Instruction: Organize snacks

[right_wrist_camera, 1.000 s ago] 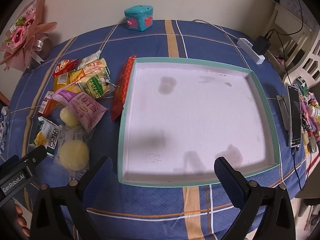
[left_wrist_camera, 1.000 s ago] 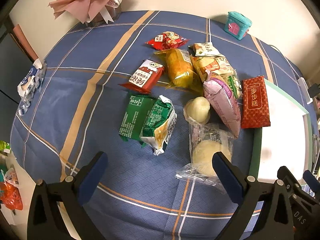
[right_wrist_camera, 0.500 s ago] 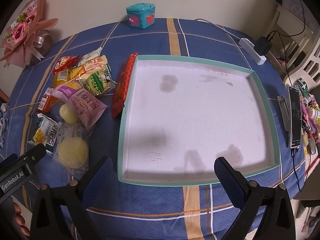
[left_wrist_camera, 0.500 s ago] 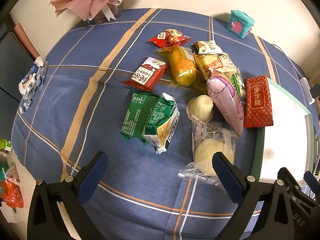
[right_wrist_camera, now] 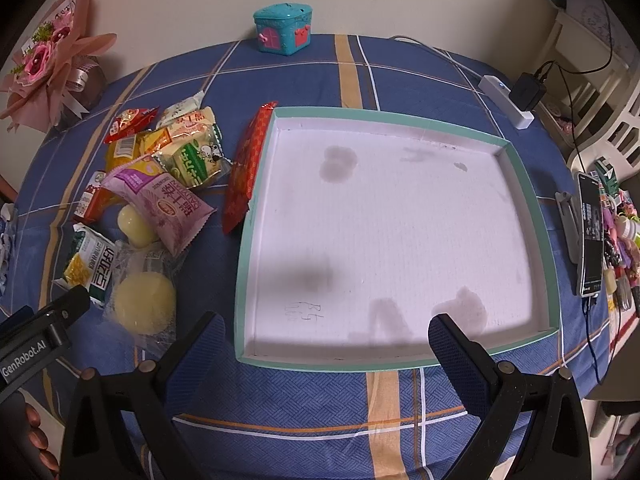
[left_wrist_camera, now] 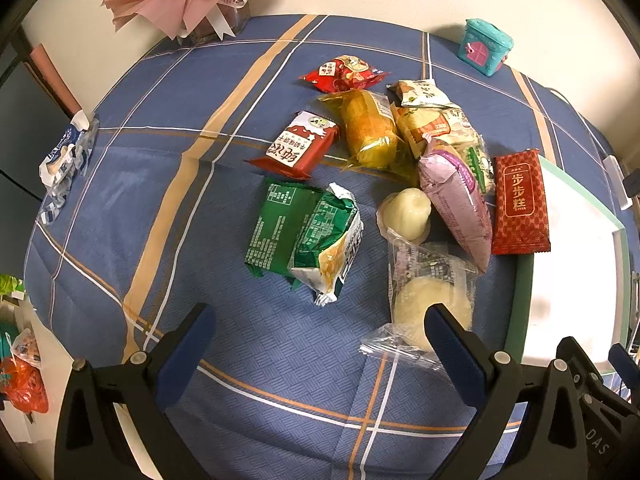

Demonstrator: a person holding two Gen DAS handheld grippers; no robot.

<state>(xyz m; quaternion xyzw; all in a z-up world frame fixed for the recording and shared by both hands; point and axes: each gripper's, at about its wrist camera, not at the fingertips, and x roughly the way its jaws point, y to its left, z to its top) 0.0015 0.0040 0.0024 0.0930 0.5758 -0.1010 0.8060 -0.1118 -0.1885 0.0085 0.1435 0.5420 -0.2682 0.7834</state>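
Nothing sorted yet, by the look of it: white tray [right_wrist_camera: 256, 256] with teal rim lying bare on the blue plaid desk [left_wrist_camera: 160, 184], every snack packet in a loose heap just left of it. Red bar packet [left_wrist_camera: 519, 204] propped against the tray's left wall; purple packet [left_wrist_camera: 456, 204], yellow cake [left_wrist_camera: 368, 132], green packets [left_wrist_camera: 304, 236] and a red-and-white packet [left_wrist_camera: 298, 146] crowded beside it; clear-wrapped pale bun [left_wrist_camera: 430, 308] nearest the camera. All transfers judged outstanding.

Left tool [left_wrist_camera: 320, 336] poised low over the near edge of the heap, jaws spread wide and empty, right pad overlapping the bun's wrapper in view; actual contact impossible to confirm. Right tool [right_wrist_camera: 324, 344] hovering at the tray's near rim, likewise spread and holding nothing. Fingertips [right_wrist_camera: 34, 432] visible at lower left.
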